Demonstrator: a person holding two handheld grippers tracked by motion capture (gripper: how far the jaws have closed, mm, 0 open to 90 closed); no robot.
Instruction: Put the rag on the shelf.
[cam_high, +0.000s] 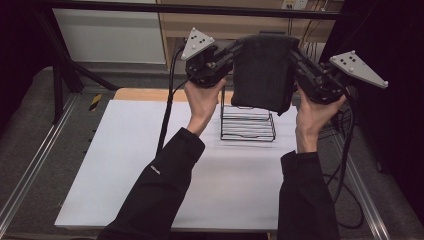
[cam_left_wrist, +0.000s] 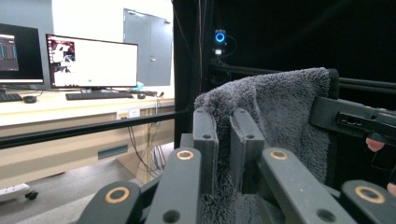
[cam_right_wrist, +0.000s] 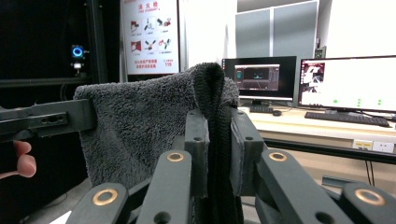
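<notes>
Mid-carry: left tongs (cam_high: 227, 55) & right tongs (cam_high: 296, 59) each pinch a top corner of the grey towel (cam_high: 262, 70), held up over wire rack (cam_high: 247, 122) on counter (cam_high: 125, 150); next, prob. lower & drape it evenly across rack.

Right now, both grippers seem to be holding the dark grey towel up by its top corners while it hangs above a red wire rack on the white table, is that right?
Not quite: the wire rack is black, not red, as the high view shows. The rest holds: the left gripper and the right gripper each pinch a top corner of the dark grey towel, which hangs above the rack on the white table.
</notes>
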